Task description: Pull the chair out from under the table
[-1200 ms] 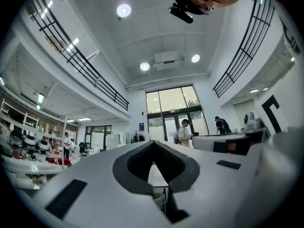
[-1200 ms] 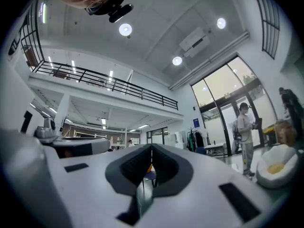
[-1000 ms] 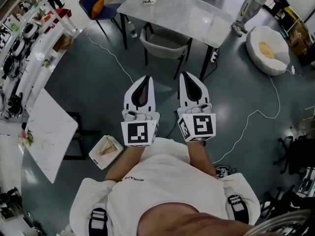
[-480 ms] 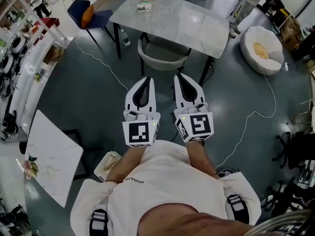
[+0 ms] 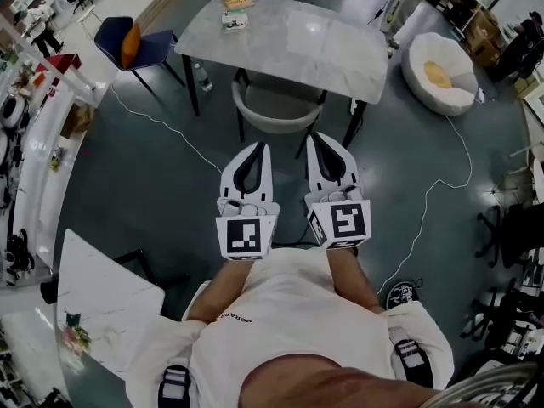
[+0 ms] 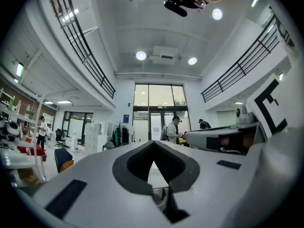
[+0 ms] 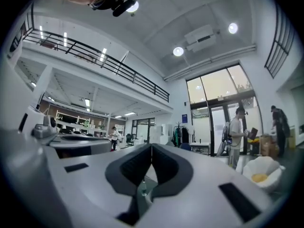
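Head view: the grey chair [image 5: 279,107] sits tucked under the marble table [image 5: 293,41]. The left gripper [image 5: 263,148] and right gripper [image 5: 313,138] point at its backrest, apart from it, probably lined up to reach it.
Left gripper view: jaws clenched, empty.
Right gripper view: jaws clenched, empty.

You wear a white T-shirt [image 5: 285,308] with small dark lettering [image 5: 234,316] and black strap buckles [image 5: 171,384]. Your left gripper [image 5: 259,148] and right gripper [image 5: 313,138] are white, lined in black, each with a black-and-white marker cube [image 5: 246,238].

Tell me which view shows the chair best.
The head view: the chair shows from above, partly tucked under the table. Both gripper views are filled by their own shut jaws, chair indiscernible.
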Demonstrator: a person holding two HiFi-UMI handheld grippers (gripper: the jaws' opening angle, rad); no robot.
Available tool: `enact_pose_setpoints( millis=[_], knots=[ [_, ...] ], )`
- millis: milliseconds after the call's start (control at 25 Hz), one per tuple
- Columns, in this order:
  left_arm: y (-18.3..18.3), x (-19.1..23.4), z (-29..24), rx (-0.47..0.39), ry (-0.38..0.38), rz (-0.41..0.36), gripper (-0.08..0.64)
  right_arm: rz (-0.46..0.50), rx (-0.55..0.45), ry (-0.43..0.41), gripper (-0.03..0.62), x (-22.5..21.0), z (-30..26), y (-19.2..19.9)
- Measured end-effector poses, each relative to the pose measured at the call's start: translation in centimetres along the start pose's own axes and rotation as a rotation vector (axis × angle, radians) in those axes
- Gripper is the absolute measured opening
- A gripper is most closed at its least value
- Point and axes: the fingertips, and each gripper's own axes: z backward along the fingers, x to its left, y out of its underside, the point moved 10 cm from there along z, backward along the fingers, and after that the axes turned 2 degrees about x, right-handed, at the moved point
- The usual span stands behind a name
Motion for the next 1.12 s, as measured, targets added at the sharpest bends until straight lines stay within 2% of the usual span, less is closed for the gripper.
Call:
enact_pose_setpoints(
  millis=[280,520,840,1120],
  knots=[
    [1.3,0.0,-2.7,0.033,0.043,-0.041,0.003,0.019,0.040,-0.007,0.012,-1.5,-2.0,1.1],
    [3.8,-0.3,-5.3,0.100,0.052,-0.153,0.003,0.066,0.147,-0.043,0.012,-3.8,-3.8,3.9],
    [7.1,0.5,-9.1,0.280,0.103,-0.317,0.003,0.173,0.327,-0.108,0.012,-5.6,-7.1,7.9],
    [10.2,2.0,-12.4,0.428,0.154,-0.421,0.003,0.255,0.431,-0.136,0.012,-6.3,-10.6,10.5]
  ],
)
